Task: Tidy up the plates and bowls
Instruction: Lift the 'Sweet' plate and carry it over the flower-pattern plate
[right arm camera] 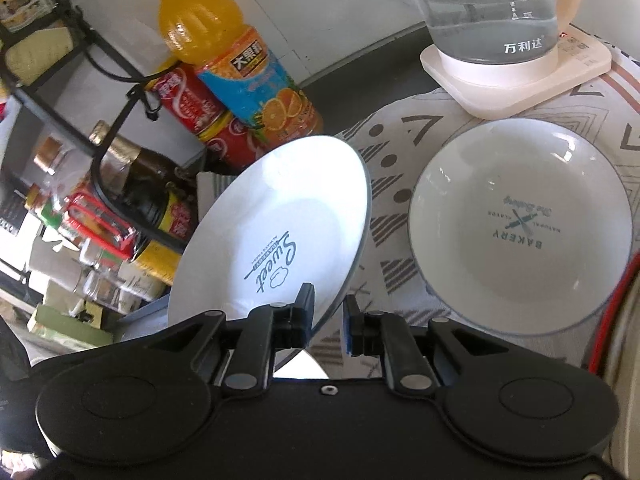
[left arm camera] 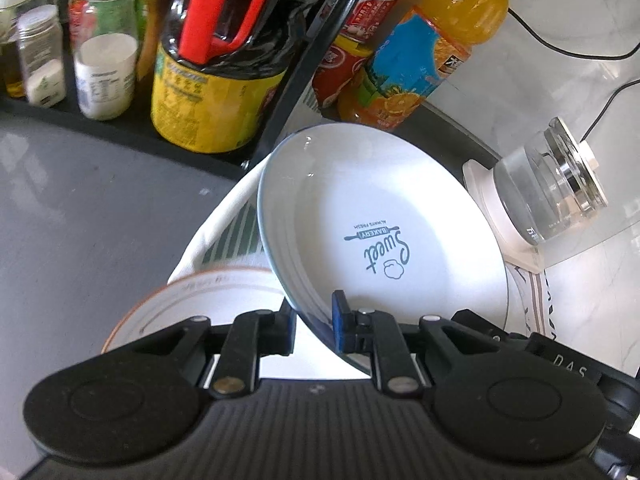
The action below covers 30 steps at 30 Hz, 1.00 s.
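A grey desk (left arm camera: 80,208) carries a patterned cloth (right arm camera: 400,184), with the glass kettle (right arm camera: 492,12) on its white base at the far edge and an orange juice bottle (right arm camera: 240,76) to the kettle's left beside a black rack (left arm camera: 308,56) of jars. The left tongs (left arm camera: 312,322) are pinched narrow on the near rim of a tilted "Sweet" plate (left arm camera: 384,216), lifted on the bottle's side of the kettle, above an orange-rimmed bowl (left arm camera: 200,300). The right tongs (right arm camera: 328,314) likewise grip a tilted "Sweet" plate (right arm camera: 280,216), while a "Bakery" bowl (right arm camera: 520,228) lies flat on the cloth just in front of the kettle.
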Motion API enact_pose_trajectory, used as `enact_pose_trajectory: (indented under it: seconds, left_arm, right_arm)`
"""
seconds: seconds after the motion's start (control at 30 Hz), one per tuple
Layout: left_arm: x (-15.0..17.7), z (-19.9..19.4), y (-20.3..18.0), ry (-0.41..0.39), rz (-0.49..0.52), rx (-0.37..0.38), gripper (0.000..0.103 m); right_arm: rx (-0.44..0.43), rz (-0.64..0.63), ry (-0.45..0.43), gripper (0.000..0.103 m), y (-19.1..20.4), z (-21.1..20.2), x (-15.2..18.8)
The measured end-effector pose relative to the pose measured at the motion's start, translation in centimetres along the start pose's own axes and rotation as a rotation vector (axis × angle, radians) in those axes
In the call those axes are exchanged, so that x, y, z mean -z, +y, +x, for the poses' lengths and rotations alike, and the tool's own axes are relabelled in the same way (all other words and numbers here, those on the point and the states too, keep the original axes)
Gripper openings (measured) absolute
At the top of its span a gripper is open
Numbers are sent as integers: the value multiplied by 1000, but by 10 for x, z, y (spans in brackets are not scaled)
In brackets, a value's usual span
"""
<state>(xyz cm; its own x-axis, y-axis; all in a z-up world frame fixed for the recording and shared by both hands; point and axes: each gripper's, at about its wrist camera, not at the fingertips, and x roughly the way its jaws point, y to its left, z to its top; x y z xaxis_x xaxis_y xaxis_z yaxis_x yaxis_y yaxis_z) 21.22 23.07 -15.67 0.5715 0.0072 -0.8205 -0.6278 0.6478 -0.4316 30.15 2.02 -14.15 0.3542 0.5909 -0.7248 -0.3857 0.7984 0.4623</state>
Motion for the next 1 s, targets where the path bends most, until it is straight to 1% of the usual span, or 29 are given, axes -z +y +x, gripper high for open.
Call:
enact_pose_trajectory:
  seconds: [0.47,0.73,1.0]
  left_arm:
    - [41,-37,8,-24,-24,-37,16]
    - [67,-48,16,-19,-56,-46,16]
    - [86,-56,22,-20,-73,-59,16]
  right_arm:
    - [-36,-61,30,15,2,-30,35]
    - [-43,-93,59,15,-2,-43,49]
    - [-47,-109,74,15,0,-51,61]
